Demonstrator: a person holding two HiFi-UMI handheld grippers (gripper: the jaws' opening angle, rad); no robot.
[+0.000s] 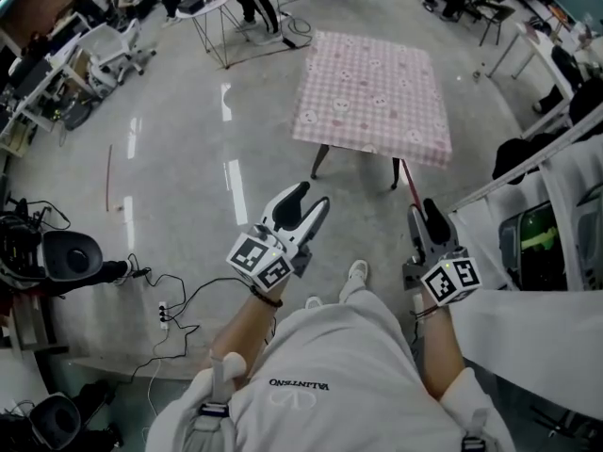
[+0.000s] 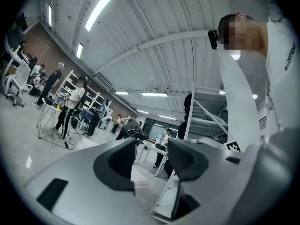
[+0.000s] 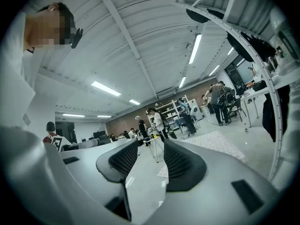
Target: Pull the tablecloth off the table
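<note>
Ahead of me, well short of the table point(image 1: 321, 161), I hold both tools up. Left tool point(image 1: 311, 196): jaws apart, nothing between them. Right tool point(image 1: 424, 209): jaws apart, likewise empty. The pink checked tablecloth point(image 1: 369, 92) lies spread over the table top, its near edge hanging on my side, untouched. Step in hand, as I judge it: approach, with no grasp made yet. The next move calls for closing on the table's near side, lowering both tools to the hanging edge, clenching on the cloth toward each near corner, then drawing it away from the table.
</note>
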